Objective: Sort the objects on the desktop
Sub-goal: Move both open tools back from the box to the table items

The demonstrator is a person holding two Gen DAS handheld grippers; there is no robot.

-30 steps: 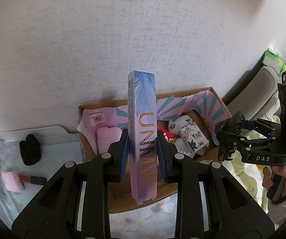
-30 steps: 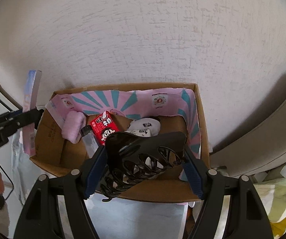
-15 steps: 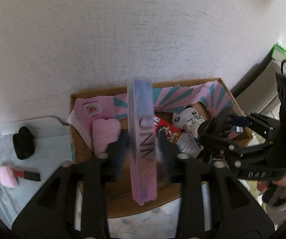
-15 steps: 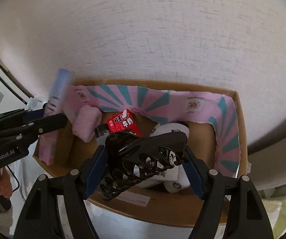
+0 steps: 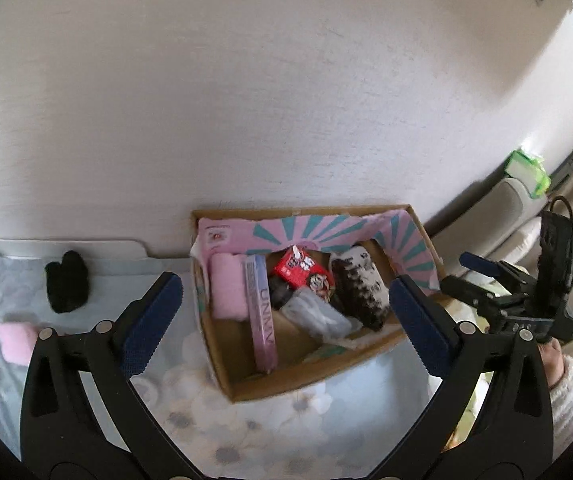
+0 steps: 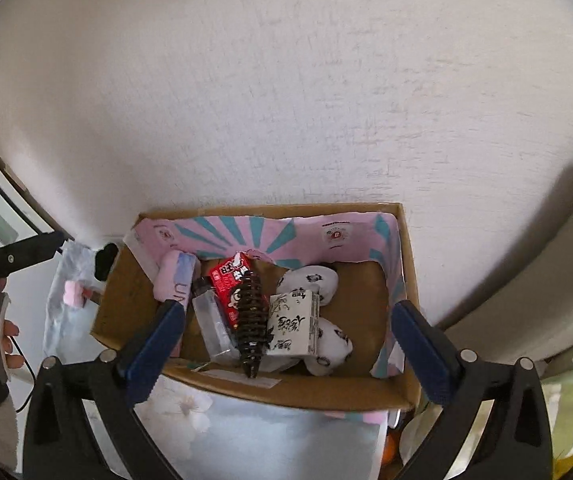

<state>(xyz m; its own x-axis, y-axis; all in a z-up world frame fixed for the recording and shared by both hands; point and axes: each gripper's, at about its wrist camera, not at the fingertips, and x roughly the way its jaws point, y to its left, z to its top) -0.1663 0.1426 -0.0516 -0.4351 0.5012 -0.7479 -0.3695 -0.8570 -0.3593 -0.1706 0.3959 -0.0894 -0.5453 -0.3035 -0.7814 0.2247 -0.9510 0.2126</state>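
Left gripper (image 5: 286,312): jaws opening, spread wide, nothing between the pads. It hangs above the near edge of the cardboard box (image 5: 310,380) — pointing down into it. The long pink-and-blue carton (image 5: 261,312) marked "UNNY" lies flat in the box, lengthwise, just beside a pink rolled cloth (image 5: 227,286) at the box's left side.

Right gripper (image 6: 288,336): jaws opening, also wide apart, pads clear of everything. Directly beyond them the black claw hair clip (image 6: 252,320) lies on top of the box contents, teeth showing, resting across a red snack pack (image 6: 232,284) and touching a white printed carton (image 6: 292,322). A clear bottle (image 6: 210,320) lies just left of the clip; white pouches with black print (image 6: 328,344) sit to its right.

Box interior is lined with pink paper with teal rays (image 6: 254,236). The box stands against a white textured wall (image 6: 286,100), on a floral table cover (image 5: 270,428).

Outside the box, left wrist view: a black object (image 5: 66,286) and a pink puff with a dark handle (image 5: 16,342) lie on the cover, well apart from the box. The person's hand (image 5: 554,360), in a white fleecy sleeve, grips the right tool's handle.
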